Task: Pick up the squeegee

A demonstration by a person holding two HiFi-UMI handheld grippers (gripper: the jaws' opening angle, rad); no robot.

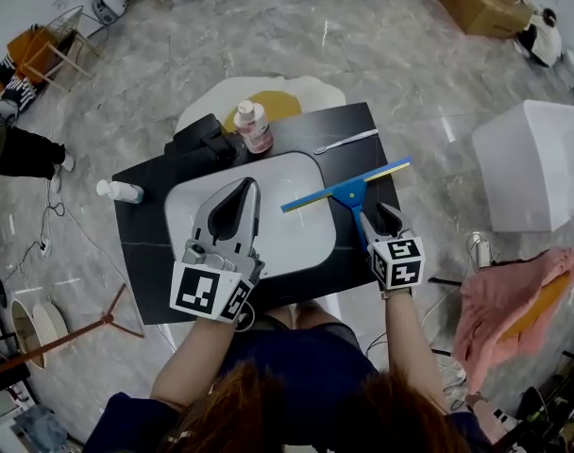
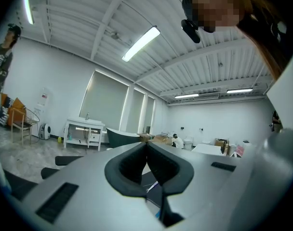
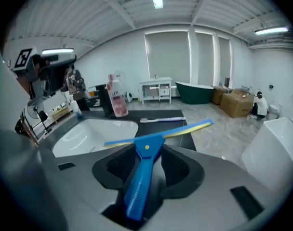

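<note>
The squeegee [image 1: 346, 192] has a blue handle and a long blue and yellow blade. It lies at the right rim of the white sink [image 1: 188, 201] on the black counter [image 1: 141, 243]. In the right gripper view its handle [image 3: 145, 148] runs back between the jaws of my right gripper [image 3: 147, 148]. The pads stand off it on both sides, so that gripper [image 1: 381, 223] is open around the handle. My left gripper [image 1: 252, 185] hovers over the sink basin with its fingertips [image 2: 146, 143] meeting, and it holds nothing.
A pink-labelled bottle [image 1: 253, 125] and a black object [image 1: 207, 140] stand at the counter's back. A white utensil [image 1: 346, 141] lies behind the squeegee. A small bottle [image 1: 122, 192] lies at the left edge. On the floor to the right are a white box [image 1: 537, 163] and a pink cloth [image 1: 514, 300].
</note>
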